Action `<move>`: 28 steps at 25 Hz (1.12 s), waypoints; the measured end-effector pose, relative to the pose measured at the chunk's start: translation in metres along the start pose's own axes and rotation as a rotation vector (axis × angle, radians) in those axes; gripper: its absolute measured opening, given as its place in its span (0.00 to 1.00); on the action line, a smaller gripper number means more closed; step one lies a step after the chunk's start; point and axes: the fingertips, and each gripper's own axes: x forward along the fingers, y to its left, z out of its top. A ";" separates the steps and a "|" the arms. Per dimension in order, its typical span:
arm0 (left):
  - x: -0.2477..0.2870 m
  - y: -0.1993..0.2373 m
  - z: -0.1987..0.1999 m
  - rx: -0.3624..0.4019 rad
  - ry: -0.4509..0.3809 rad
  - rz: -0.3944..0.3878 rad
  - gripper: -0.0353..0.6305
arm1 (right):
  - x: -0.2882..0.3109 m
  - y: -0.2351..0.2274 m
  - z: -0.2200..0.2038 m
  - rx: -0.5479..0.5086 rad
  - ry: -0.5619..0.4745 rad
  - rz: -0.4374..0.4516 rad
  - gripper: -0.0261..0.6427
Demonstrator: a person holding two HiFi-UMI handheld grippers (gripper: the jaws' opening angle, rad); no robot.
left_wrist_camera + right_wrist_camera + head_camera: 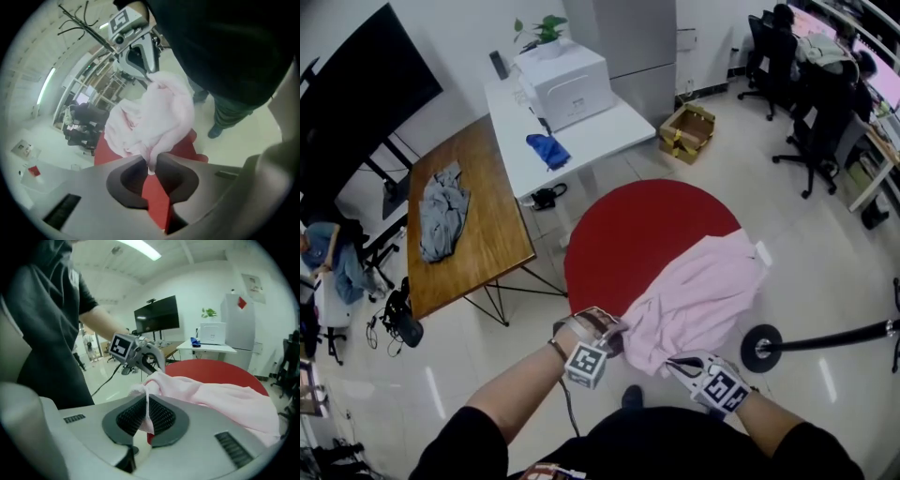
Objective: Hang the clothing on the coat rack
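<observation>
Fingers (129, 180) of our left gripper (612, 330) are clenched on a narrow fold of cloth, and those (161, 416) of our right gripper (677, 362) are clenched on a thin edge of the same piece.

Beyond both pairs of fingers is the red round surface (628, 234). Most of the pink garment (698, 291) lies spread across the side of it nearest us, running away from our right fingers. The edge nearest us is gathered up between the two pinches. The coat rack (762, 348) stands on the floor just to the outside of our right fingers, apart from the cloth.

We judge the garment light, soft and quite limp. It should sag between our two holds and trail below them once it is clear of the surface, and it will not keep any shape we give it. It looks thin and smooth, so a small pinch could slide out under its own hanging weight. We would want a deeper bite, on a doubled or seamed edge such as the collar or shoulder line. Our two holds should be kept apart so that the edge between them stays open for a peg.
</observation>
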 end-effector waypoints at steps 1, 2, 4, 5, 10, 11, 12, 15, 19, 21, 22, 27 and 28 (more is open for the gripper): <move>-0.014 0.010 0.010 -0.053 -0.024 0.013 0.11 | -0.021 -0.008 0.010 0.038 -0.042 -0.011 0.06; -0.026 0.019 0.020 -0.101 -0.049 0.029 0.10 | -0.043 -0.015 0.019 0.072 -0.086 -0.020 0.06; -0.045 0.037 0.038 -0.175 -0.092 0.065 0.10 | -0.087 -0.028 0.037 0.122 -0.190 -0.028 0.06; -0.053 0.047 0.047 -0.206 -0.113 0.084 0.10 | -0.109 -0.033 0.045 0.132 -0.243 -0.028 0.06; -0.110 0.131 0.136 -0.337 -0.302 0.215 0.10 | -0.217 -0.040 0.084 0.113 -0.458 -0.059 0.06; -0.120 0.148 0.157 -0.343 -0.340 0.237 0.10 | -0.239 -0.040 0.091 0.111 -0.500 -0.071 0.06; -0.130 0.164 0.178 -0.341 -0.376 0.256 0.10 | -0.260 -0.040 0.096 0.110 -0.538 -0.084 0.06; -0.157 0.207 0.240 -0.294 -0.458 0.296 0.10 | -0.327 -0.040 0.112 0.098 -0.629 -0.140 0.06; -0.192 0.257 0.314 -0.281 -0.570 0.345 0.10 | -0.409 -0.029 0.122 0.060 -0.735 -0.200 0.06; -0.211 0.277 0.347 -0.301 -0.628 0.366 0.10 | -0.449 -0.017 0.126 0.038 -0.795 -0.214 0.06; -0.220 0.286 0.363 -0.311 -0.656 0.374 0.10 | -0.469 -0.011 0.128 0.026 -0.825 -0.223 0.06; -0.262 0.328 0.454 -0.359 -0.814 0.403 0.10 | -0.579 0.025 0.133 -0.057 -0.941 -0.285 0.06; -0.269 0.336 0.473 -0.358 -0.848 0.410 0.10 | -0.600 0.034 0.133 -0.073 -0.955 -0.298 0.06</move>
